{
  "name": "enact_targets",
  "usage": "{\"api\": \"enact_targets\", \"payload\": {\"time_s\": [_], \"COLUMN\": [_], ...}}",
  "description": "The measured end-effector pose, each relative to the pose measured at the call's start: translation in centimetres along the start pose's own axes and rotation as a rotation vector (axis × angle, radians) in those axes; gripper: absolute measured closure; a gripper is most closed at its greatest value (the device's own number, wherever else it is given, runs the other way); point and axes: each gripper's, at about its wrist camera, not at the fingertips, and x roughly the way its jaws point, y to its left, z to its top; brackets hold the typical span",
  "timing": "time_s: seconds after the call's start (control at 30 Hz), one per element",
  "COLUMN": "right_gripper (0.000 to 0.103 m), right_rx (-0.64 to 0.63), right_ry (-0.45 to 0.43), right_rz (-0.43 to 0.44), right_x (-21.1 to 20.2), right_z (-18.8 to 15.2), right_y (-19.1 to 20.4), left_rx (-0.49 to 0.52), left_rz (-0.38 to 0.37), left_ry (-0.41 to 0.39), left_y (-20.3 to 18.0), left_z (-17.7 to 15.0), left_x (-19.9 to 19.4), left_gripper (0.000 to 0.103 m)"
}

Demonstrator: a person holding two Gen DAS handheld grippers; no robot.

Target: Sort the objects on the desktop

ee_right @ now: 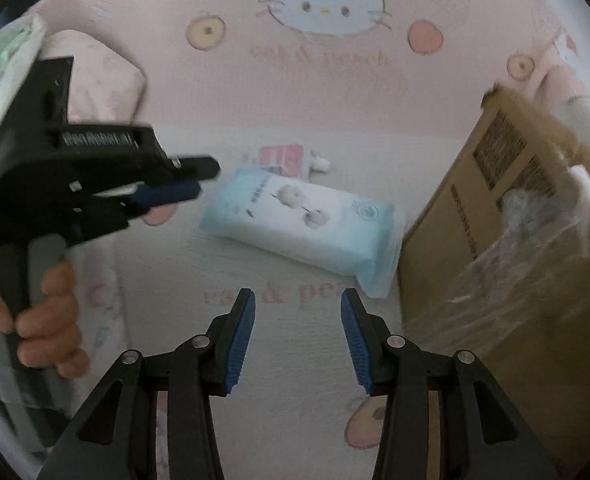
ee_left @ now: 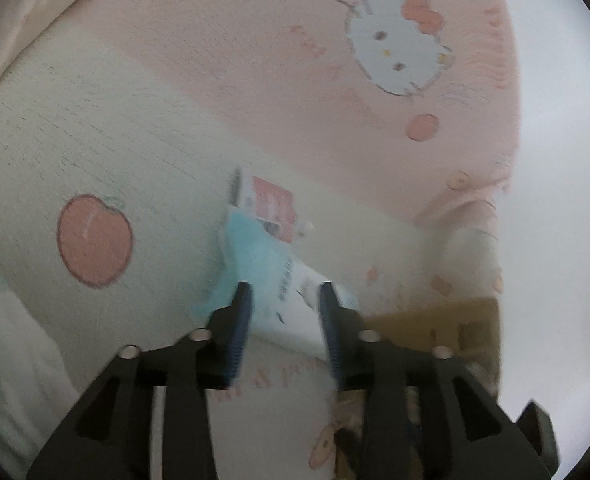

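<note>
The pale-blue soft wipes packet (ee_right: 303, 222) lies flat mid-sheet, the brown cardboard box (ee_right: 507, 240) at its 3 o'clock for sorting. Your left gripper (ee_left: 285, 294) straddles its end, your right gripper (ee_right: 298, 304) hangs short at 6 o'clock: both spread, gripping nothing.

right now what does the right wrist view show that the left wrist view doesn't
Only the right wrist view: the hand holding the left claw, and the cardboard box's printed side. Only the left wrist view: the big peach print. Both: the blue wipes pack, the red-and-white pouch behind it, and the pink cartoon-cat blanket.
</note>
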Motion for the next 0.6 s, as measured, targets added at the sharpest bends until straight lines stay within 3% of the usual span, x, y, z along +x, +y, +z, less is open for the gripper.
{"api": "enact_targets", "payload": {"time_s": [0.1, 0.3, 0.5, 0.6], "right_gripper": [0.046, 0.041, 0.041, 0.041], "right_rx": [-0.035, 0.015, 0.032, -0.003], "right_ry": [-0.001, 0.052, 0.110, 0.119], "right_rz": [-0.041, -0.081, -0.096, -0.101], "right_x": [0.9, 3.7, 6.4, 7.0], "right_z": [0.3, 1.5, 1.9, 1.8], "right_y": [0.4, -0.3, -1.6, -2.0], "left_rx": [-0.040, -0.120, -0.084, -0.031], "left_rz": [-0.016, -0.013, 0.007, 0.062], "left_ry": [0.007, 0.064, 0.089, 0.110], "left_y": [0.7, 2.3, 1.9, 1.3], "left_z": [1.2, 1.9, 1.4, 0.9], "left_x": [0.7, 2.3, 2.9, 3.6], "left_gripper": [0.048, 0.048, 0.048, 0.048]}}
